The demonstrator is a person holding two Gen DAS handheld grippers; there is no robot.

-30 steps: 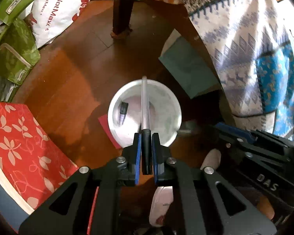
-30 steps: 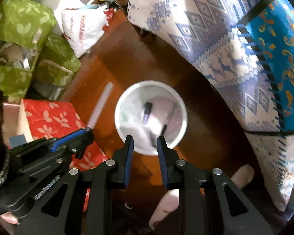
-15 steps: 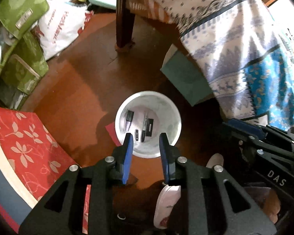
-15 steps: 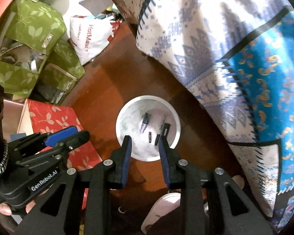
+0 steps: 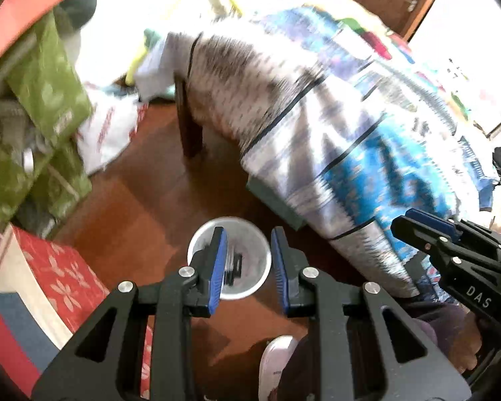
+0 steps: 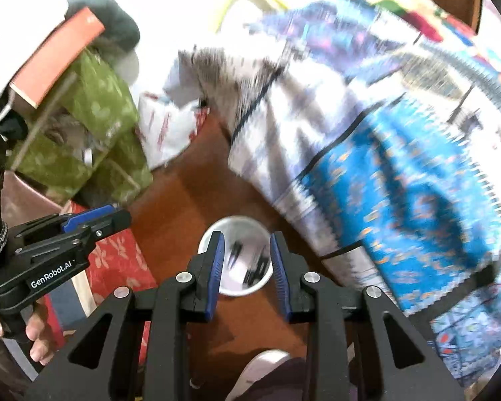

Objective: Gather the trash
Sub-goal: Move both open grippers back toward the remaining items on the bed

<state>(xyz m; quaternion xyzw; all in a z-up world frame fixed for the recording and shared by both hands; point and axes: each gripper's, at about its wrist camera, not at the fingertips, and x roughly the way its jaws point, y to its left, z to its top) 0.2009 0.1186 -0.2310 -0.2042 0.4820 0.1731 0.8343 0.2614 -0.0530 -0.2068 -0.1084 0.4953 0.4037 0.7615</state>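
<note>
A white round bin (image 5: 240,221) stands on the brown wooden floor, seen small and from well above. Several small dark pieces of trash (image 5: 237,265) lie in it. My left gripper (image 5: 247,237) hangs open high over the bin with nothing between its blue pads. In the right wrist view the same bin (image 6: 240,219) and its dark trash (image 6: 254,267) show between the fingers of my right gripper (image 6: 245,237), which is also open and empty. The right gripper (image 5: 444,244) sits off to the right of the left one. The left gripper (image 6: 93,220) is held by a hand (image 6: 33,334).
A bed with a blue-and-white patterned cover (image 5: 350,140) and a dark wooden leg (image 5: 190,127) fills the right. Green leaf-print bags (image 5: 43,100), a white plastic bag (image 5: 107,133) and a red floral box (image 5: 60,274) crowd the left. A pale slipper (image 5: 277,361) is below.
The left gripper let go of a grey pen-like stick, which dropped into the bin. Both grippers then rose well away from the bin and tilted up, so the bed top shows.
</note>
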